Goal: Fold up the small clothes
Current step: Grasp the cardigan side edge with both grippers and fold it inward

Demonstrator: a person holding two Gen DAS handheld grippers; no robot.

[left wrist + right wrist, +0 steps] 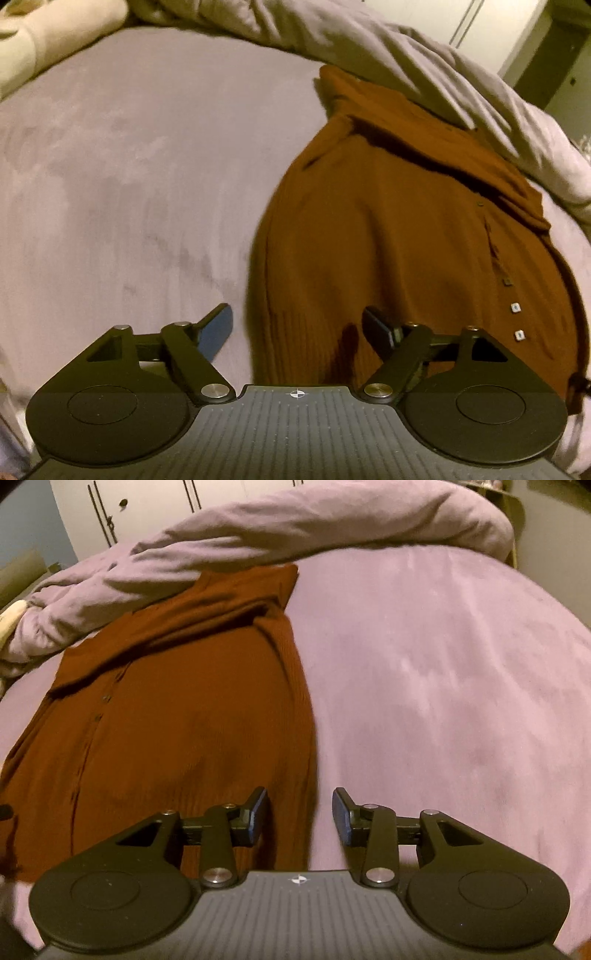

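A rust-brown knitted cardigan (388, 229) with small buttons lies flat on the lilac bed sheet (129, 166), its sleeves folded across its upper part. My left gripper (297, 328) is open and empty, straddling the cardigan's left bottom hem corner just above the cloth. In the right wrist view the cardigan (177, 716) fills the left half. My right gripper (299, 812) is open and empty, straddling the cardigan's right bottom hem edge.
A crumpled lilac duvet (424, 74) lies along the far side of the bed, touching the cardigan's top; it also shows in the right wrist view (295, 524). A cream pillow (44, 40) sits at the far left. White wardrobe doors (147, 502) stand behind.
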